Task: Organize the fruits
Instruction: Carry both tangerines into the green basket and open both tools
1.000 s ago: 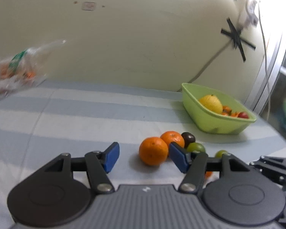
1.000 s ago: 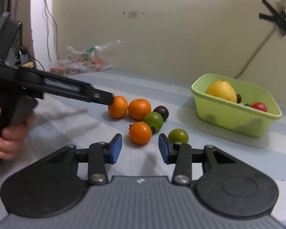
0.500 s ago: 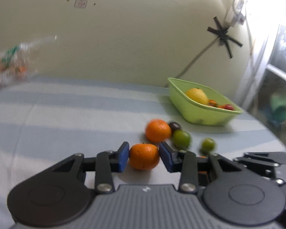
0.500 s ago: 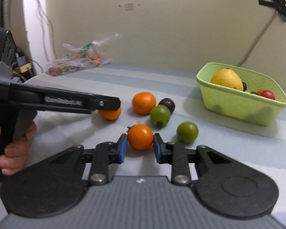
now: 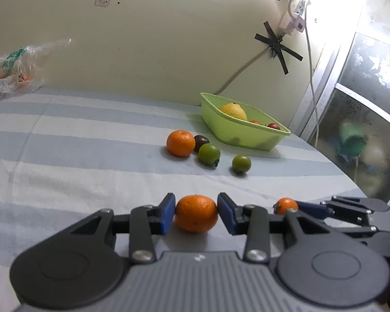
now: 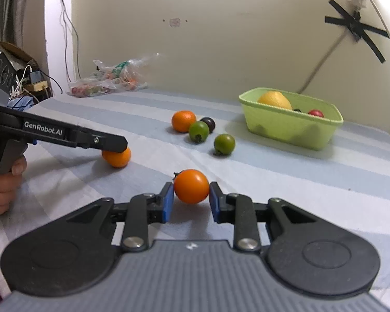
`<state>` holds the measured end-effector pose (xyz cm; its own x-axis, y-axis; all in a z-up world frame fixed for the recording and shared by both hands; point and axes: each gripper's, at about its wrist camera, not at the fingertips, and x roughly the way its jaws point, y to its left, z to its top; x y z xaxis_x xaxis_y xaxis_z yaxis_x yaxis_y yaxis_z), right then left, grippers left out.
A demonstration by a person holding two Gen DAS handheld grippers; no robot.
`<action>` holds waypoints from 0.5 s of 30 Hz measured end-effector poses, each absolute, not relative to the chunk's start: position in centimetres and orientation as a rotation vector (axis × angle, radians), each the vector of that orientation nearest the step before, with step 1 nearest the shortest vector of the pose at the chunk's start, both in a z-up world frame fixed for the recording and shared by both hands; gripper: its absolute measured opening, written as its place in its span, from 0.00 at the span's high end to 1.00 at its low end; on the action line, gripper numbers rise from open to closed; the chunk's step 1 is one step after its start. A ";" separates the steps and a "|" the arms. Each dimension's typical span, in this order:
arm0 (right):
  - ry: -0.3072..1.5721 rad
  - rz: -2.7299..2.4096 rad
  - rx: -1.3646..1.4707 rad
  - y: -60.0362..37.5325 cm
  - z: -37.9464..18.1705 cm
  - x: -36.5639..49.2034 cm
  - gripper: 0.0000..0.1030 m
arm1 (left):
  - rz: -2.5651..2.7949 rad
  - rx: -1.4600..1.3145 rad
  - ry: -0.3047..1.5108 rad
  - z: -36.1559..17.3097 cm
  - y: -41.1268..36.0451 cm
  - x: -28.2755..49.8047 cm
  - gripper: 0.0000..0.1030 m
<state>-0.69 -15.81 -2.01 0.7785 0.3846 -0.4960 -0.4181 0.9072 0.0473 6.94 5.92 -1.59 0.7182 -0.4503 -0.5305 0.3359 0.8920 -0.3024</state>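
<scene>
- The left gripper (image 5: 196, 212) had its jaws pinching a mandarin (image 5: 196, 213); in the right wrist view this fruit (image 6: 116, 157) sat at or just above the striped counter (image 5: 78, 156) — contact could not be told.
- The right gripper (image 6: 190, 199) had its jaws pinching a smooth orange tomato (image 6: 191, 186) with a stem.
- The green basket (image 6: 291, 128) stood at about 2 o'clock from both grippers, holding a lemon (image 6: 275, 100) and small red fruit.
- Loose at 12 o'clock: another mandarin (image 6: 183, 121), a dark plum (image 6: 208, 123), two green fruits (image 6: 198, 130).
- Judgement: the grasp step appeared complete on both sides; the next move called for lifting and carrying each fruit over the basket rim before release.
- A plastic bag (image 6: 109, 83) lay well apart at 10 o'clock.
</scene>
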 end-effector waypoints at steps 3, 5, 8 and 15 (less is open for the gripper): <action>0.547 0.440 -0.062 -15.8 -2.5 -0.4 0.68 | -0.428 -0.155 0.635 -1.5 5.4 6.6 0.59; 0.544 0.441 -0.053 -16.0 -2.4 -0.6 0.68 | -0.419 -0.141 0.640 -1.5 5.2 6.4 0.55; 0.546 0.439 -0.047 -16.1 -2.5 -0.8 0.66 | -0.413 -0.114 0.630 -1.5 4.8 6.2 0.51; 0.534 0.457 -0.069 -16.0 -2.4 -1.4 0.55 | -0.384 -0.060 0.626 -1.8 4.1 5.4 0.49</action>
<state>-1.44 -16.03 -2.41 0.7632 0.4019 -0.5060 -0.4373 0.8977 0.0535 5.43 4.11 -1.82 0.7422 -0.3683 -0.5599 0.3326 0.9277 -0.1693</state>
